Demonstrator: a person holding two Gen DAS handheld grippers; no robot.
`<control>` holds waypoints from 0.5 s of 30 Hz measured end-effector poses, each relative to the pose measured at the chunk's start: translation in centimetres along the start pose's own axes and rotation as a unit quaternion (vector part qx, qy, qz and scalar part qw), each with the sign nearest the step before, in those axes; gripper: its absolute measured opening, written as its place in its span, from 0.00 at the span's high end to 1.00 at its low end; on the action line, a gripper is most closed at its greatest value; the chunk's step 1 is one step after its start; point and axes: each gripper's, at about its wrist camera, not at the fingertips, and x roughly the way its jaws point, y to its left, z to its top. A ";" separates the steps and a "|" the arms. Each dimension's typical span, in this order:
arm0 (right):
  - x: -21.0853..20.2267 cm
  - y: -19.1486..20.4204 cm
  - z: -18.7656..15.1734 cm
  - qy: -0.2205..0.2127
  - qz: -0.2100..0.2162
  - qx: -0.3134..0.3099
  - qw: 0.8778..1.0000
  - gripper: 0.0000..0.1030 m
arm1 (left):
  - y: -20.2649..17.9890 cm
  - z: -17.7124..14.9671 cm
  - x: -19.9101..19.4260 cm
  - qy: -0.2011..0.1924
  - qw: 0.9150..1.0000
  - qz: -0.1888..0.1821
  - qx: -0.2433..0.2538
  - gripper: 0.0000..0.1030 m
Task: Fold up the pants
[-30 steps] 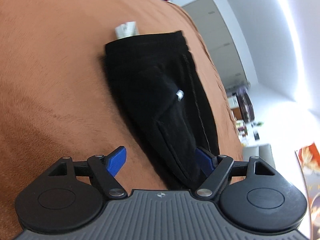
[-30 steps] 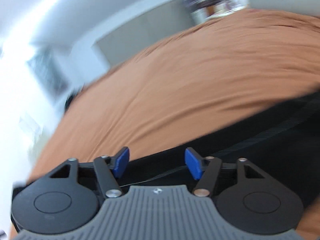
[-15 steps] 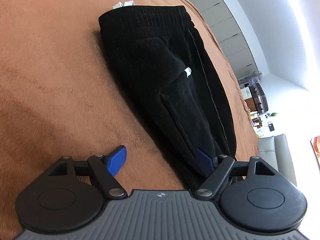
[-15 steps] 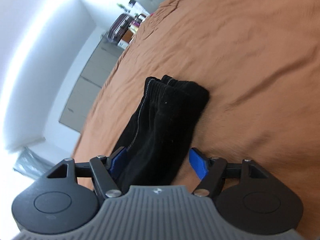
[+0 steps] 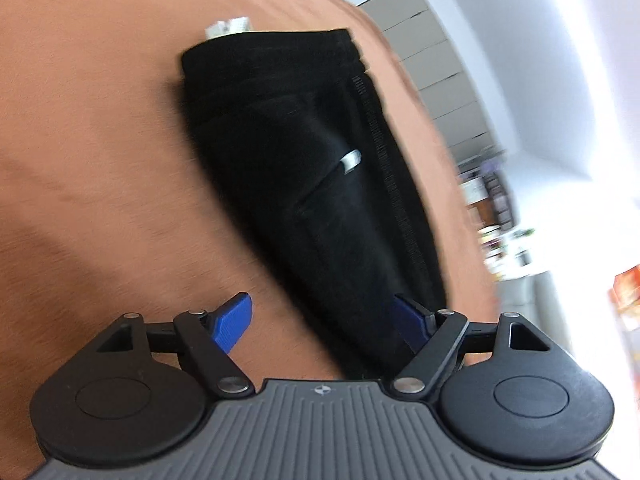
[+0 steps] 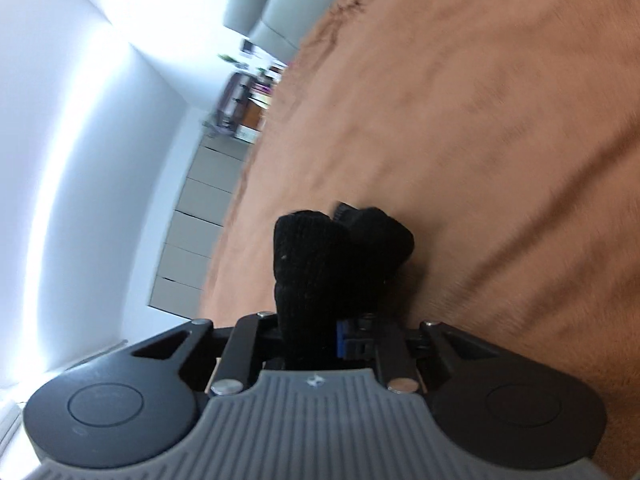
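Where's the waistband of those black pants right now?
In the left wrist view the waistband lies at the far end of the pants, flat on the brown bedspread, beside something white.

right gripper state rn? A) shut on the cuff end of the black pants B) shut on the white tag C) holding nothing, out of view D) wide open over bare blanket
A: in the right wrist view the right gripper has its jaws drawn together on the bunched leg end of the black pants, above the brown blanket.
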 end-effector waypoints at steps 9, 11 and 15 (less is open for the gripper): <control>0.0 -2.0 -0.8 0.016 -0.038 -0.005 0.999 0.88 | 4.5 2.5 4.5 -0.074 0.982 -0.077 -0.156 0.10; -0.4 -2.1 -1.1 0.018 -0.041 -0.014 0.999 0.87 | 5.2 3.2 5.3 -0.087 0.975 -0.085 -0.186 0.10; -0.2 -2.3 -1.8 0.023 -0.054 -0.027 0.998 0.87 | 6.4 3.2 5.9 -0.125 0.949 -0.066 -0.281 0.54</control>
